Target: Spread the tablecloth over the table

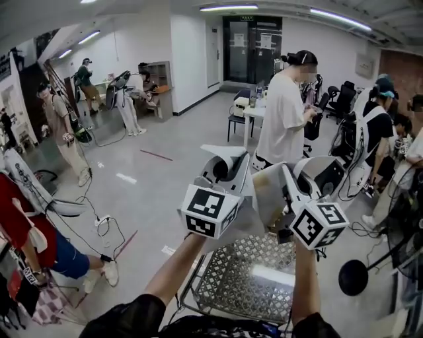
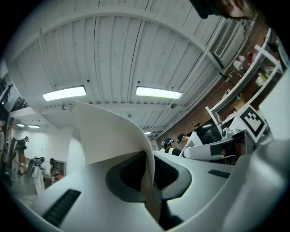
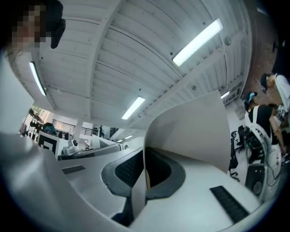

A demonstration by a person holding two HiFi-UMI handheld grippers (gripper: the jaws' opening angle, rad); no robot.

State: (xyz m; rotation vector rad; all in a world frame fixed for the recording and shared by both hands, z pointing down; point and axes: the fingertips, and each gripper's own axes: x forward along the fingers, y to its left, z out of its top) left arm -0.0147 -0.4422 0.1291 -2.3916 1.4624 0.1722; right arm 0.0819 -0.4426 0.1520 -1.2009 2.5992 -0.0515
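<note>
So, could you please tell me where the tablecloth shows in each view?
Head view: tablecloth centre, hanging between the left tongs and right tongs, above the mesh table.
Left gripper view: tablecloth centre, pinched in the left tongs, flaring upward.
Right gripper view: tablecloth centre-right, pinched in the right tongs.
Shared landmark: ceiling strip lights.

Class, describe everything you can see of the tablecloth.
The tablecloth is a plain white, thin, rather stiff-looking sheet. It is held up in the air, one edge pinched in the shut left tongs and another in the shut right tongs, with a corner curling up past each. The slack hangs between them above the mesh table, not yet spread.
</note>
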